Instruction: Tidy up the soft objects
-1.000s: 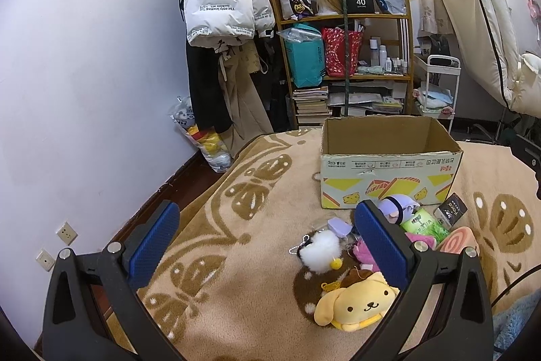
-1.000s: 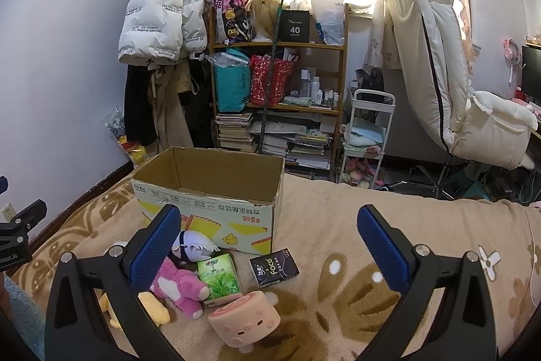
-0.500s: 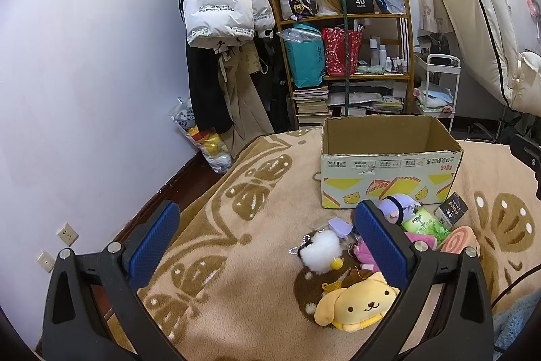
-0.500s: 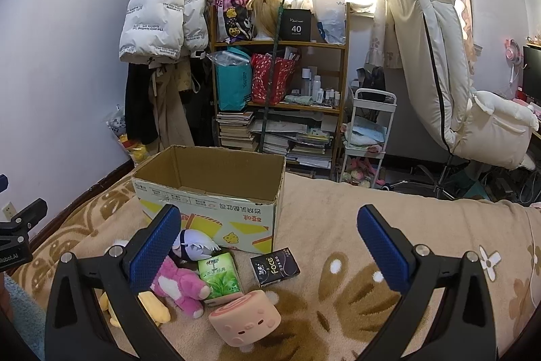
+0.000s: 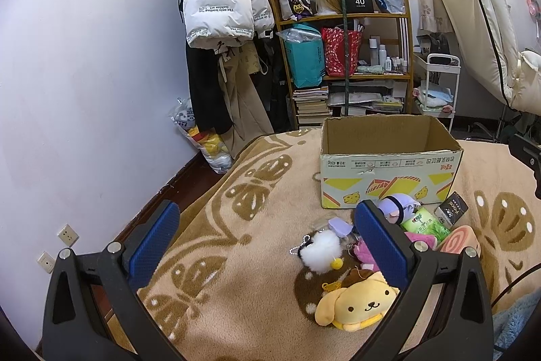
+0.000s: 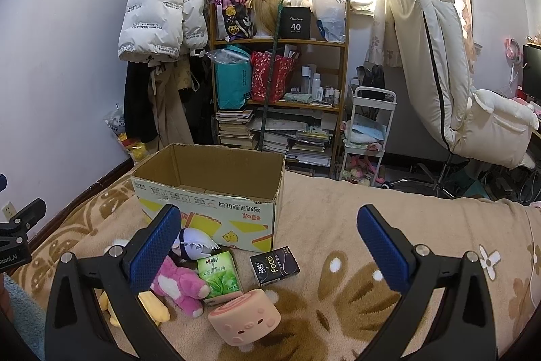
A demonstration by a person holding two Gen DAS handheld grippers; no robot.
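Left gripper (image 5: pixel 267 246) and right gripper (image 6: pixel 268 247): fingers spread wide, nothing grasped. Soft toys (image 6: pixel 179 285) heaped against cardboard box (image 6: pixel 209 192), on blanket (image 6: pixel 338 219).

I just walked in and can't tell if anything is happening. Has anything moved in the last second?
Nothing visibly changed. The left gripper and right gripper both hang open and empty over the blanket, neither touching a toy. The yellow dog plush, pink plush, roll-cake toy and the box lie where they were.
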